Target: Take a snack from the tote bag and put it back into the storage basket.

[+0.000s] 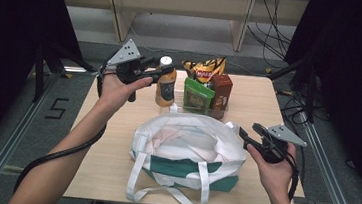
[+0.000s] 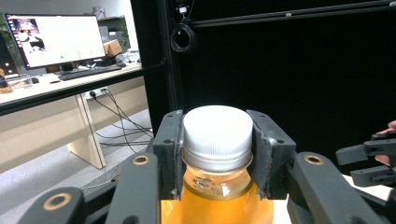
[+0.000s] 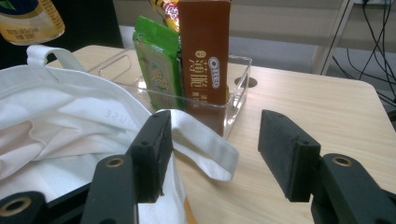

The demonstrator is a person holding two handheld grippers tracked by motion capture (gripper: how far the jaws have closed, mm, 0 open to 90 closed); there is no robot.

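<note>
Gripping the juice bottle [image 1: 165, 83] just under its white cap [image 2: 217, 129], the left claw [image 1: 151, 68] has its jaws pressed on either side of the neck, which seems a sensible hold: the neck is narrow and the cap's rim keeps the bottle from slipping down. The bottle hangs upright at the far left of the worktop [image 1: 273, 113], just beside the clear tray [image 3: 236, 100] and a little beyond the far rim of the tote bag [image 1: 184, 150]. I judge it is being carried from the tray toward the bag.

The bag sits in the middle of the worktop, its mouth gaping upward. The right claw [image 1: 247, 137] hovers at the bag's right edge with its jaws apart and nothing clamped; one strap [image 3: 203, 144] lies just in front of them. It looks placed to catch the rim and keep the mouth wide.

Still standing upright in the tray are a green packet [image 3: 158, 63], a brown biscuit box [image 3: 204, 56] and a yellow snack bag [image 1: 204, 69], packed close together.
</note>
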